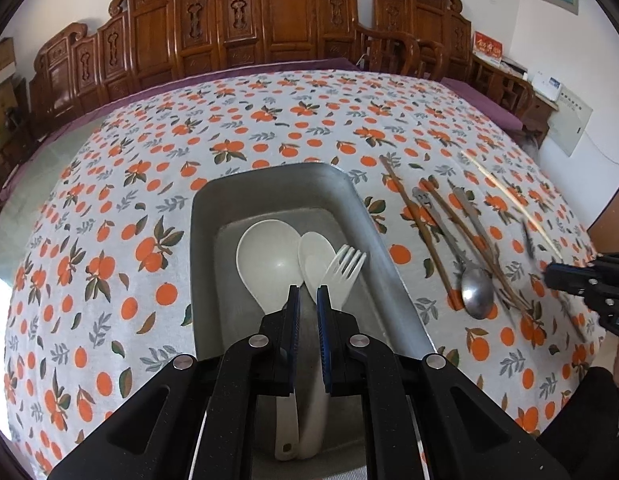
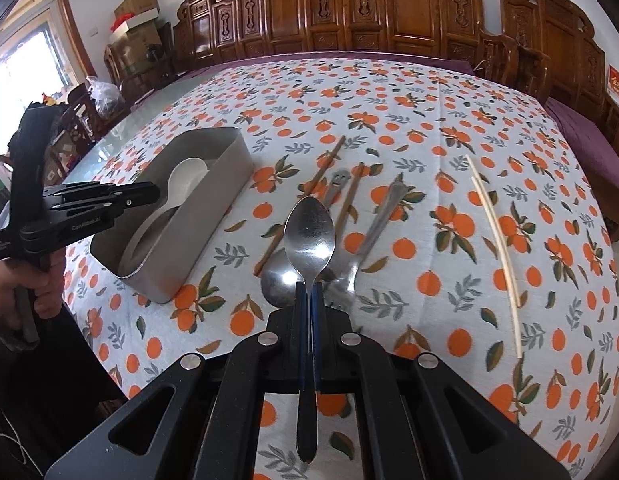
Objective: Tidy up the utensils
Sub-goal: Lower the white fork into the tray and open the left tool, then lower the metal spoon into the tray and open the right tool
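- The right gripper (image 2: 309,286) is seen clamped on the neck of a metal spoon (image 2: 309,232), whose bowl stands clear ahead of the pads and whose dark handle runs back between the jaws.
- The left gripper (image 1: 308,290) is held over the metal tray (image 1: 349,184), jaws nearly together; a white spoon handle (image 1: 319,400) passes through the narrow gap, but whether the pads press on it cannot be told from the pictures.
- The step in hand is judged to be the carrying of the metal spoon to the tray; the next move calls for a swing towards the left gripper's side, a lowering into the tray beside the white pieces, and then a release.
- Just ahead of the left gripper, inside the tray, a large white spoon (image 1: 265,260), a smaller white spoon (image 1: 315,258) and a white fork (image 1: 343,268) are shown; from the right wrist view only a part of the white pieces shows over the tray wall.
- Directly beneath and beyond the held spoon, a second metal spoon (image 2: 279,280), a metal fork (image 2: 373,232), brown chopsticks (image 2: 325,168) and a smiley-ended utensil (image 2: 339,180) are left on the tablecloth (image 2: 429,120).
- Well to the outer side of the right gripper, pale chopsticks (image 2: 497,248) are laid.
- A hand (image 2: 41,292) on the left tool's grip is shown by the right wrist view alone.
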A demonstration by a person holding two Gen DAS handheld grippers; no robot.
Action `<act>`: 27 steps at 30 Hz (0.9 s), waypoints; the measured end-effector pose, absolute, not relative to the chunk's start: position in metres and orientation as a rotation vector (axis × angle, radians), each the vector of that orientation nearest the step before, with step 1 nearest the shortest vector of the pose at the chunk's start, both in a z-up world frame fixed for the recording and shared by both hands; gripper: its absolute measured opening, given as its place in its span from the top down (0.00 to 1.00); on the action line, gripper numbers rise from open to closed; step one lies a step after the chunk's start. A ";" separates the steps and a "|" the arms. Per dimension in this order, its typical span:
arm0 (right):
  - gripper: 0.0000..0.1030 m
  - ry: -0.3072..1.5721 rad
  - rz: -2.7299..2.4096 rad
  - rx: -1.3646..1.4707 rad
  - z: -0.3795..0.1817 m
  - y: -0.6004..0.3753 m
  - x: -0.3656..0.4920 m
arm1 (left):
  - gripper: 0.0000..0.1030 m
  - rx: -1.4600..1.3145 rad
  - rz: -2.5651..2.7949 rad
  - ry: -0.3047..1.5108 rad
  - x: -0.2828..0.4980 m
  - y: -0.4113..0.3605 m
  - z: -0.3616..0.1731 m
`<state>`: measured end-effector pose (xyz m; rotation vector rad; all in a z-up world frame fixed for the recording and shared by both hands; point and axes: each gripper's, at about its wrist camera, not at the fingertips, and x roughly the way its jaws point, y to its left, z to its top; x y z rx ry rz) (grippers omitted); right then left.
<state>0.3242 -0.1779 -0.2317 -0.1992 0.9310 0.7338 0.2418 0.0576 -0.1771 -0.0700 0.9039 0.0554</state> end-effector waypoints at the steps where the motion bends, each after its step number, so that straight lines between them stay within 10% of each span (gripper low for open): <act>1: 0.96 0.932 0.738 -0.201 -0.232 -0.174 0.324 | 0.93 -0.073 0.054 0.898 0.240 0.059 -0.175; 27: 0.96 0.914 0.891 -0.217 -0.211 -0.034 0.320 | 0.93 -0.120 0.073 0.782 0.210 0.118 -0.133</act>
